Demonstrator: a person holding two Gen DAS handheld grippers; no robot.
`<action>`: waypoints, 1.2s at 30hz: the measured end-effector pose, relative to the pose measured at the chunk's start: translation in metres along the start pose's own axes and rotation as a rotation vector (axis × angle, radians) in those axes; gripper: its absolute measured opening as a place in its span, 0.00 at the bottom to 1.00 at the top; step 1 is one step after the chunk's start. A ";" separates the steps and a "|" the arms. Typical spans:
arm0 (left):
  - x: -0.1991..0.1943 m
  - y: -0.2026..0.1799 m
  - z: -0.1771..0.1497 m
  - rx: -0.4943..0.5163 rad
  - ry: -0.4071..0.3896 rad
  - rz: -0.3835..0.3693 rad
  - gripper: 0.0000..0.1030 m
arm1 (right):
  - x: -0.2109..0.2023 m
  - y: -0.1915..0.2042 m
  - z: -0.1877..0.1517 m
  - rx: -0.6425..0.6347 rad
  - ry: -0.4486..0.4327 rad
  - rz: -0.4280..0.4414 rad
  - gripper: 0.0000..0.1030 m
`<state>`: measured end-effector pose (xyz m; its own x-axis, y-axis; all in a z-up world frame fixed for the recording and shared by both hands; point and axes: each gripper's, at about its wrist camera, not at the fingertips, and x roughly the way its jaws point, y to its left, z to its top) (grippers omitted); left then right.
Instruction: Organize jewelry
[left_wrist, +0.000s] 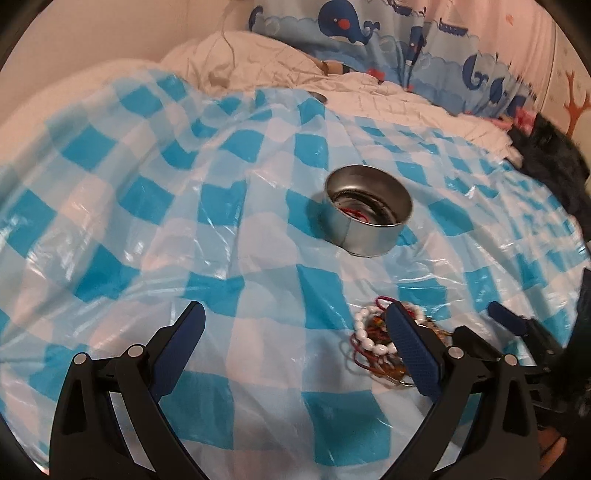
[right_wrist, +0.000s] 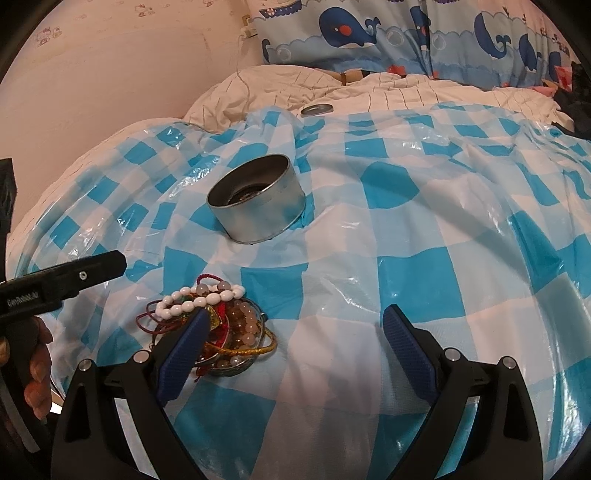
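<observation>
Jewelry pile (right_wrist: 212, 328) lies on the checkered plastic sheet (right_wrist: 406, 229) near your round metal tin (right_wrist: 258, 199), both your left tongs (left_wrist: 295, 321) and right tongs (right_wrist: 295, 325) wide apart, holding nothing.

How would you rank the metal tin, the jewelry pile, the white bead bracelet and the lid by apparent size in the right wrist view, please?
1. metal tin and jewelry pile: alike, and the pile is nearer.
2. white bead bracelet.
3. lid, farthest away.
</observation>
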<state>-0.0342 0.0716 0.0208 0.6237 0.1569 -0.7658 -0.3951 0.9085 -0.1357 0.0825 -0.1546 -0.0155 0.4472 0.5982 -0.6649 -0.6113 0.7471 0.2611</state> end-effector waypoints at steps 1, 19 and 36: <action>0.000 0.000 0.000 -0.003 0.004 -0.024 0.91 | -0.002 -0.001 0.001 0.002 -0.007 -0.008 0.88; 0.034 -0.066 -0.020 0.270 0.089 -0.051 0.72 | -0.024 -0.040 0.018 0.183 -0.036 0.025 0.88; 0.032 -0.049 -0.007 0.164 0.062 -0.123 0.16 | -0.022 -0.042 0.017 0.204 -0.023 0.053 0.89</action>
<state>0.0009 0.0296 -0.0017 0.6161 0.0214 -0.7874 -0.1999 0.9711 -0.1301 0.1100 -0.1944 0.0001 0.4346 0.6428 -0.6308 -0.4904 0.7564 0.4329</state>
